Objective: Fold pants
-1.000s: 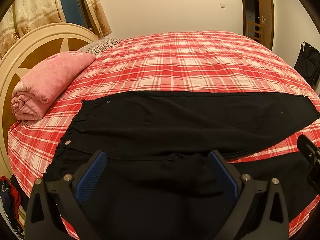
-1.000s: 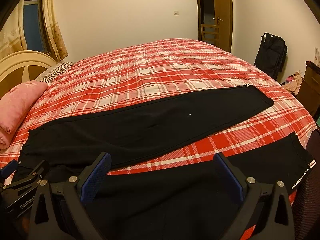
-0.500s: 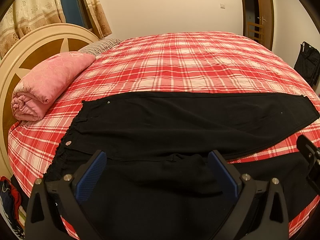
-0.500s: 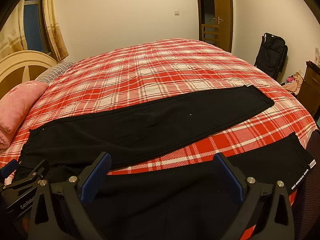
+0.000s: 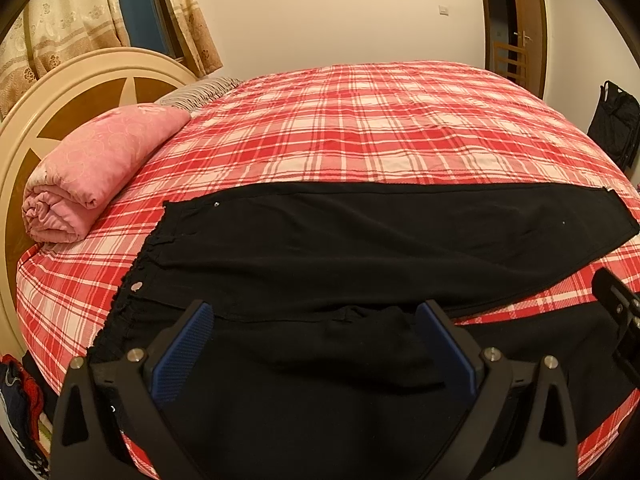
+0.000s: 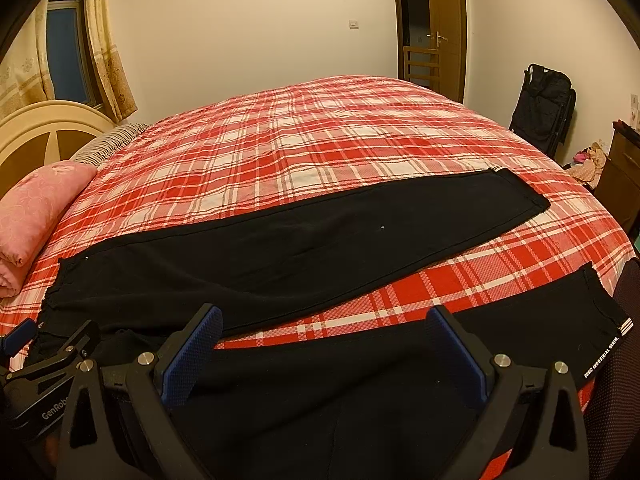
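Two legs of the black pants point(image 5: 360, 248) lie spread flat on the plaid bed point(image 5: 360, 128), waistband toward the headboard point(image 5: 60, 112). Only the right wrist view shows the near leg's printed cuff point(image 6: 604, 356). Both the left gripper point(image 5: 316, 340) and right gripper point(image 6: 328, 340) hover over the near leg, jaws wide apart, holding nothing. A pink rolled blanket point(image 5: 92, 168) lies against the headboard.

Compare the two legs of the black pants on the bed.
The far leg lies flat and wholly on the plaid bedspread; the near leg runs along the bed's edge, partly behind the right gripper. The near leg's cuff shows white lettering and stripes; the far leg's cuff looks plain. Both are black and spread apart.
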The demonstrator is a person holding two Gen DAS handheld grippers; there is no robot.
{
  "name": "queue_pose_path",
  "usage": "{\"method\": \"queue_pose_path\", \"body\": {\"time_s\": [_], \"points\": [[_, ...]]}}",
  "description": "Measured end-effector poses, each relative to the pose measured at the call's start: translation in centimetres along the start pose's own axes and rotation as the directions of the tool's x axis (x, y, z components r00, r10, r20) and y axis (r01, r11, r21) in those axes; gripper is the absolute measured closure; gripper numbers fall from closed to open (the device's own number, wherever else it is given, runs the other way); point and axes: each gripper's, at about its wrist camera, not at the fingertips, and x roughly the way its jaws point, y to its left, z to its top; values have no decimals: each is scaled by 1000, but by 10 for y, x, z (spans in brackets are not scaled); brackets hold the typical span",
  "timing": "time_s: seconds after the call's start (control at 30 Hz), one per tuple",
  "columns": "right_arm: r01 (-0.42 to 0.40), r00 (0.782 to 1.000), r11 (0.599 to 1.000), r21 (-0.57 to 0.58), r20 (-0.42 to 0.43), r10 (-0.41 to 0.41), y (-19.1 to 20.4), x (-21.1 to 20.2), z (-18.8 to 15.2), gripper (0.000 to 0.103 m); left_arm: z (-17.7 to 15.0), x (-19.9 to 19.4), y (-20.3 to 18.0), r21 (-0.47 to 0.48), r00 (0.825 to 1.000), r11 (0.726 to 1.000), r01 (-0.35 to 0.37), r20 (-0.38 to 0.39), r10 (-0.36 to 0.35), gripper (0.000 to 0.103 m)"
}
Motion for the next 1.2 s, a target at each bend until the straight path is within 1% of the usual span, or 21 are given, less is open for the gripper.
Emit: {"method": "queue_pose_path", "body": {"time_s": [0.53,0.77,0.9,1.0,1.07,1.13,1.17,1.2], "points": [[5,1000,1000,-9,-13,-5,3,8,-1,1,0,8,4,0,1000,1000,-5,-12,5,0],[8,999,1000,-24,-32,-9,4,20,-1,1,-3,23,7,3,999,1000,0,-44,0,0],[-3,999,998,-60,-46,0,6,33,5,1,-4,34,15,23,998,1000,9,-68,-7,0],[-46,997,994,-99,-63,40,9,48,22,1,6,44,37,-11,997,1000,18,-79,-19,0],[-126,990,981,-147,-81,115,16,63,39,1,20,55,61,-52,996,999,4,-86,-9,0],[-195,979,959,-206,-105,176,27,81,54,1,34,68,79,-82,996,997,-8,-93,0,0],[-233,970,940,-249,-131,205,35,96,64,1,40,75,88,-103,995,995,-21,-98,11,0],[-253,964,928,-272,-155,218,41,109,69,1,48,86,100,-133,994,990,-38,-108,23,0]]}}
